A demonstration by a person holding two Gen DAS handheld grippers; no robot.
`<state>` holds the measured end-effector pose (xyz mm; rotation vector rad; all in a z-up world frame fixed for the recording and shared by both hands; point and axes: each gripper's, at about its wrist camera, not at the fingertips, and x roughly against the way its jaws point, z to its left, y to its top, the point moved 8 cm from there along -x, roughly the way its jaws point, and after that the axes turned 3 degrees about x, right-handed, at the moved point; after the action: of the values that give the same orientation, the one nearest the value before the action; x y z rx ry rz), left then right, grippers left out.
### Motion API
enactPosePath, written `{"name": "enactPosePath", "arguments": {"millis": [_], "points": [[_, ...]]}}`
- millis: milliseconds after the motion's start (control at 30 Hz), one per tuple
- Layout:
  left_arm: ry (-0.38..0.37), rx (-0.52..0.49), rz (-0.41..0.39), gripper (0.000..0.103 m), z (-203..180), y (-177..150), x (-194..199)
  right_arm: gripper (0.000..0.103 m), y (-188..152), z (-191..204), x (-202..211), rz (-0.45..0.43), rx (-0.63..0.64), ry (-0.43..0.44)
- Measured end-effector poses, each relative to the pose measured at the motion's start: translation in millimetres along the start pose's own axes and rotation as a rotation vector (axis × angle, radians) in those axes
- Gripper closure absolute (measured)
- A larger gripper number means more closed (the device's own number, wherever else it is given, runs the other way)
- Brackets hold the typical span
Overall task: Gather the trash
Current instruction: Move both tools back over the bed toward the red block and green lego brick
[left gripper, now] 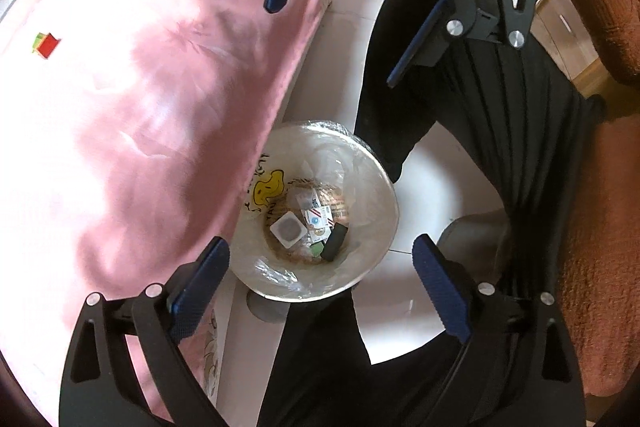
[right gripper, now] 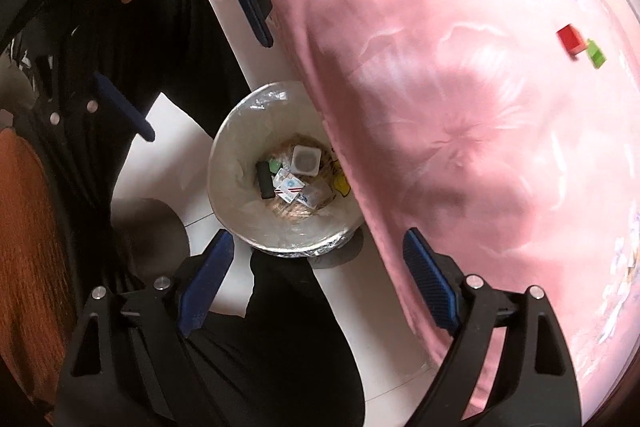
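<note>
A round trash bin (left gripper: 376,187) lined with a clear bag stands on the white floor beside the bed; it also shows in the right wrist view (right gripper: 228,163). Inside lie several pieces of trash: a white square packet (left gripper: 287,229), small printed cartons (left gripper: 318,217) and a black oblong item (left gripper: 335,242). My left gripper (left gripper: 320,267) is open and empty, hovering above the bin. My right gripper (right gripper: 316,259) is open and empty too, above the bin's near rim. Each gripper shows in the other's view, the right one (left gripper: 340,27) and the left one (right gripper: 204,75). A red box (right gripper: 571,40) and a green box (right gripper: 596,54) lie on the bed.
The bed with a pink cover (left gripper: 140,107) rises right next to the bin and partly overhangs its rim. The person's black trousers (left gripper: 500,147) and rust sweater sleeve (left gripper: 612,19) fill the other side. White floor tiles (right gripper: 188,155) surround the bin.
</note>
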<state>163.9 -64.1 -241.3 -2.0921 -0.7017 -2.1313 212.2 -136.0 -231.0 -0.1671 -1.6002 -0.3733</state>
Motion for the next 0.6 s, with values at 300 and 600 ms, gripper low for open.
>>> {"name": "enactPosePath", "arguments": {"millis": [300,600], "points": [[0.045,0.043,-0.031,0.009,28,17,38,0.018,-8,-27,51,-0.008,0.033,-0.043],[0.099,0.052,-0.097,0.009,71,56,89,0.018,3,-84,99,-0.062,0.055,-0.076]]}}
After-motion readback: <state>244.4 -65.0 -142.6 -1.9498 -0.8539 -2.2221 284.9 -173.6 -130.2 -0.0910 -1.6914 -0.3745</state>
